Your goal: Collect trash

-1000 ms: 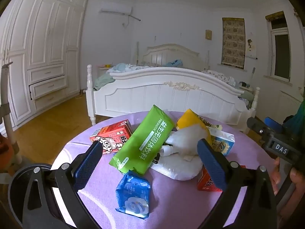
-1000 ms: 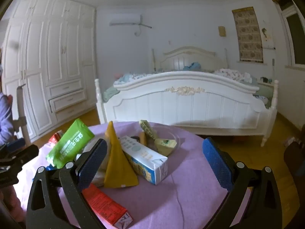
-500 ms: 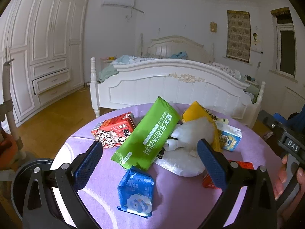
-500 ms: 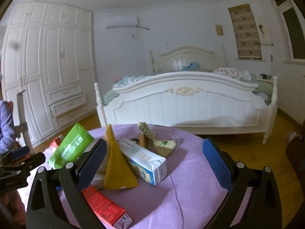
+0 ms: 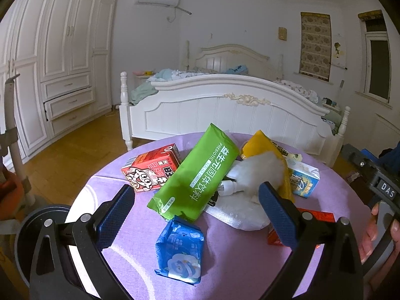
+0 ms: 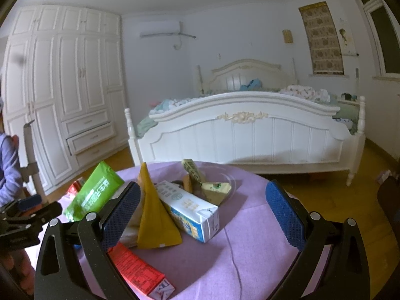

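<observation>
Left gripper (image 5: 192,207): jaws spread wide, nothing between them, hanging over the near edge of the pile; I hold it above the tabletop (image 5: 250,257), not touching anything.
Right gripper (image 6: 205,212): likewise wide apart and empty, looking in from the other side of the same heap.
Blue tissue pack (image 5: 178,250): closest to my left gripper, at 6 o'clock from its midpoint, lying flat and apart from the rest. I judge it soft, light and a bit slick; pinch across the short width.
Green sachet pack (image 5: 197,175): at 12 o'clock from the left gripper, long, propped at a slant over the heap. Probably light and crinkly, film likely slippery; take it at the near lower end seam.
White wad (image 5: 252,175): at 1 o'clock, fluffy, resting on a white plastic bag (image 5: 235,215). Looks compressible and weightless; any bite should hold.
Red carton (image 5: 152,170): at 11 o'clock, beside the green pack. Stiff walls if full, crushable if empty; I cannot tell which. Grip across the narrow faces.
Yellow pouch (image 6: 152,212): just inside the right gripper's left finger, standing like a tent. Thin and floppy by my guess; grab near the peak.
Blue-and-white carton (image 6: 190,210): at 12 o'clock from the right gripper, on its side, touching the yellow pouch. Boxy, good flat sides.
Flat red box (image 6: 137,270): at 7 o'clock, low on the cloth, awkward to get under.
Risk: lifting the green pack may shift what leans on it.
</observation>
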`<state>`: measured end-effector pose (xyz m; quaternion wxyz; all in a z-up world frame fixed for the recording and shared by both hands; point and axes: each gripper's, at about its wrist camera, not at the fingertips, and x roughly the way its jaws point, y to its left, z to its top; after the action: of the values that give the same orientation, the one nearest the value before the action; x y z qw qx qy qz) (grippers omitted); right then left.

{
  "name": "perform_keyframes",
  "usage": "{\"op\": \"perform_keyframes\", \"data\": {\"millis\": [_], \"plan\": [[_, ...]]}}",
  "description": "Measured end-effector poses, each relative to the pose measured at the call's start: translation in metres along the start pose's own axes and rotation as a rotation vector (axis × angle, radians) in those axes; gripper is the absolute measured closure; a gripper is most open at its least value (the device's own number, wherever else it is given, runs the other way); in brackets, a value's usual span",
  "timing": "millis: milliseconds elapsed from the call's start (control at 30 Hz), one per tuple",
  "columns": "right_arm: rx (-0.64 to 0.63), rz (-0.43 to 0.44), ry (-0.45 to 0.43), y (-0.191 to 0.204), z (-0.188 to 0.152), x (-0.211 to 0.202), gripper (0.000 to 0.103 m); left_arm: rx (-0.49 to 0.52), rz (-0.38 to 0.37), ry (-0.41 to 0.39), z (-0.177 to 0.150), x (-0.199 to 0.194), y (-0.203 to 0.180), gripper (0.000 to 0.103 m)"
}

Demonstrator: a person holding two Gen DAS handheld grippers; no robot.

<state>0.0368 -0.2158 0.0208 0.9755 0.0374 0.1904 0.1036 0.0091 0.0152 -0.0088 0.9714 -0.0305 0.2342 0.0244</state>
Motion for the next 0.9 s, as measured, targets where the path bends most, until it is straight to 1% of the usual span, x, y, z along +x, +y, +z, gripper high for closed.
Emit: {"op": "perform_keyframes", "data": {"millis": [900], "plan": [[-0.034,0.01,-0.026,0.0034,-0.0017,0.0024,0.004,-0.012,0.004,-0.007,-0.0005,0.0002,-0.0003,0.005]]}}
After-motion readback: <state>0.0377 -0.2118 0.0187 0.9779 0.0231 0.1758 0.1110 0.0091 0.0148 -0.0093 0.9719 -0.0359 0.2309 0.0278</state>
